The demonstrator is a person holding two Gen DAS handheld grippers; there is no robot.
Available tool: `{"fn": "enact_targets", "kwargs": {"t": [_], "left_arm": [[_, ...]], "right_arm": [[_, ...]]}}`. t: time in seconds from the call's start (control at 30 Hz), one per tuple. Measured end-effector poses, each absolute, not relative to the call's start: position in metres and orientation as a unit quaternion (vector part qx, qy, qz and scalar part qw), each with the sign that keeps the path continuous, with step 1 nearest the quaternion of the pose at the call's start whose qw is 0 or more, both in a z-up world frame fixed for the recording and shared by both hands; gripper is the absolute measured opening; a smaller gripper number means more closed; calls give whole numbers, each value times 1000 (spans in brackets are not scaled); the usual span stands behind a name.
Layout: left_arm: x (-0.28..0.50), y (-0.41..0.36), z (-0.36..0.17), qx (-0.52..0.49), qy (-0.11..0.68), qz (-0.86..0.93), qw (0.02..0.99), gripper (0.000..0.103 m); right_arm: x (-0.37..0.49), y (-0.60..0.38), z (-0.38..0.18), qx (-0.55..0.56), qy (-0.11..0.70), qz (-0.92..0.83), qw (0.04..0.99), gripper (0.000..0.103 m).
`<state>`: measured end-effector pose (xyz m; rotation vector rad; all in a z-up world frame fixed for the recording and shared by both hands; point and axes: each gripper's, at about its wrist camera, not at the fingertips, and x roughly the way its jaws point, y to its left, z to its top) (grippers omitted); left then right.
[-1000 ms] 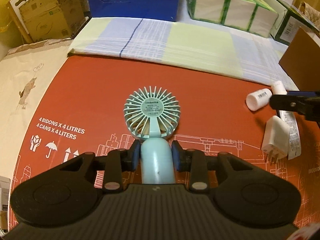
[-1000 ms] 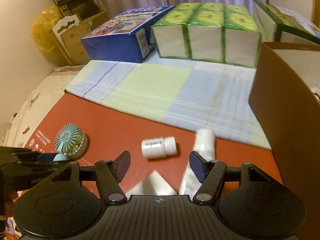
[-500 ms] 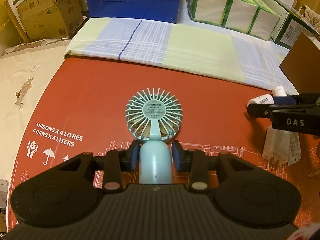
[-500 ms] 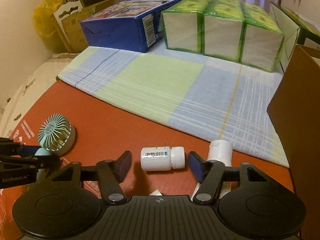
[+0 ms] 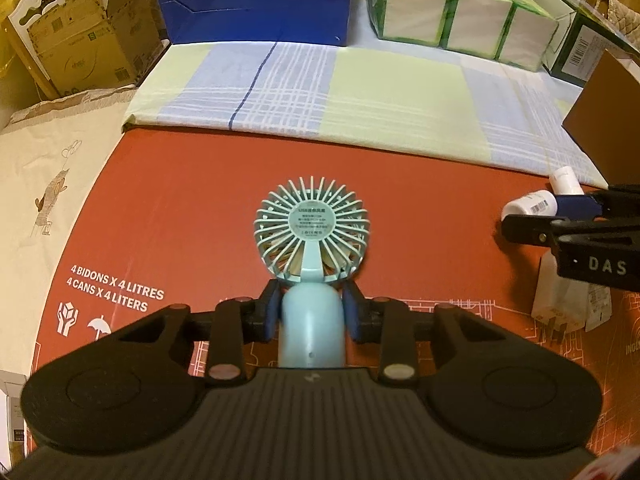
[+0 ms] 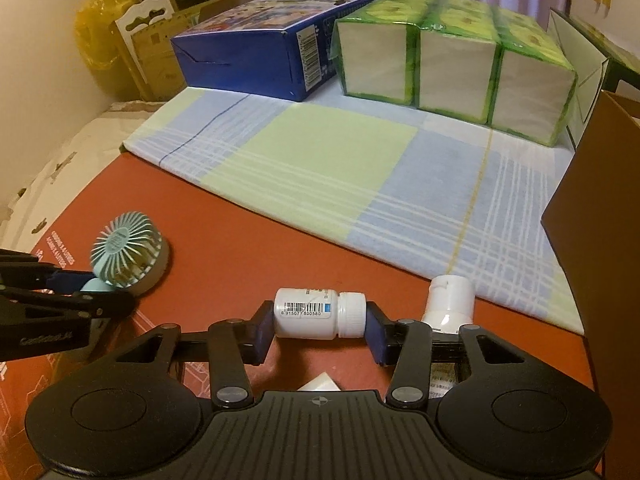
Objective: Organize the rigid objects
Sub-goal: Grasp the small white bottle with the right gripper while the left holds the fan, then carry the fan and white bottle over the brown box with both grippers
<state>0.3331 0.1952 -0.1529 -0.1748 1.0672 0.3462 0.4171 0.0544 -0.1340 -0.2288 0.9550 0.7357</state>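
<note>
The left gripper [image 5: 312, 314] is clamped on the handle of the fan [image 5: 311, 229] lying on the red board [image 5: 180, 208], while the right gripper [image 6: 318, 330] pinches the white bottle [image 6: 316, 313] end to end, a tube [image 6: 450, 300] just beside it.

The left wrist view looks forward and down along its hand-held gripper [image 5: 311, 316], close over the red cardboard sheet [image 5: 192, 216], with the fan [image 5: 312, 226] at frame centre. The right wrist view sits equally low, facing the same way from further right, its own hand-held gripper [image 6: 318, 328] at lower centre. Both share the fan [image 6: 124, 256], the white bottle [image 6: 316, 314] [image 5: 530, 205], the checked cloth [image 5: 360, 96] [image 6: 360, 184] and the blue box [image 5: 256, 0] [image 6: 256, 60] along the top. Each view catches the other gripper at its edge.
</note>
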Motion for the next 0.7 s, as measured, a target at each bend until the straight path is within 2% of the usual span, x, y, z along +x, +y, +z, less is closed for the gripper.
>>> {"fn": "enact_targets", "kwargs": {"t": [0.7], "left_arm": [[317,167,-127,-64,491,124,860,28]], "right_arm": [[385,19,-101,-77,441,341,827,44]]}}
